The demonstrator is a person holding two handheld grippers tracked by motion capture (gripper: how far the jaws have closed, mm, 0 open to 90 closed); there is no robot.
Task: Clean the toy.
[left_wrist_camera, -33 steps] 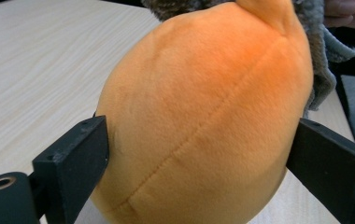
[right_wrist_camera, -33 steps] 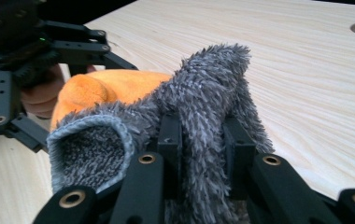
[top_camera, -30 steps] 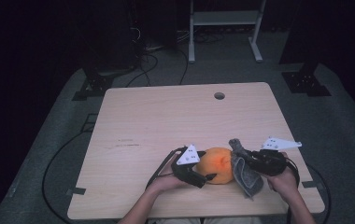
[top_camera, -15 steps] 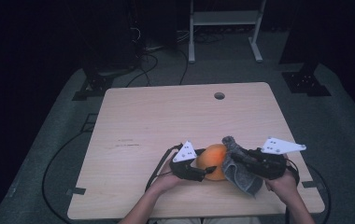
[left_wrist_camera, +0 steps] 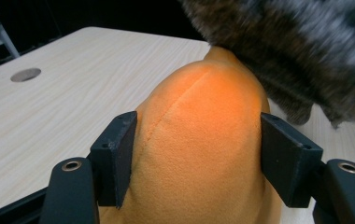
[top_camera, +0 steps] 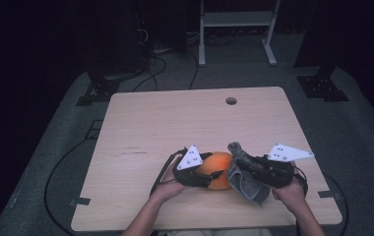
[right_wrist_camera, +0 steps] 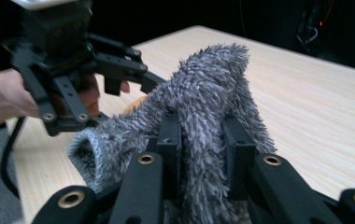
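At the table's (top_camera: pixel 140 123) near edge, the orange plush ball (top_camera: pixel 218 168) has just been closed on and is pinched by the left gripper (top_camera: pixel 209 177). The fuzzy grey sock (top_camera: pixel 246 178), pinched by the right gripper (top_camera: pixel 241 164), is judged only partly pulled over it.

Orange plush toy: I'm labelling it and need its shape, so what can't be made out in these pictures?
- Orange plush toy: high view, near side covered by left tongs; right edge under grey fuzzy cloth.
- Left gripper view: toy's base cut off by bottom edge; cloth blurred.
- Right gripper view: toy behind cloth held by right tongs.
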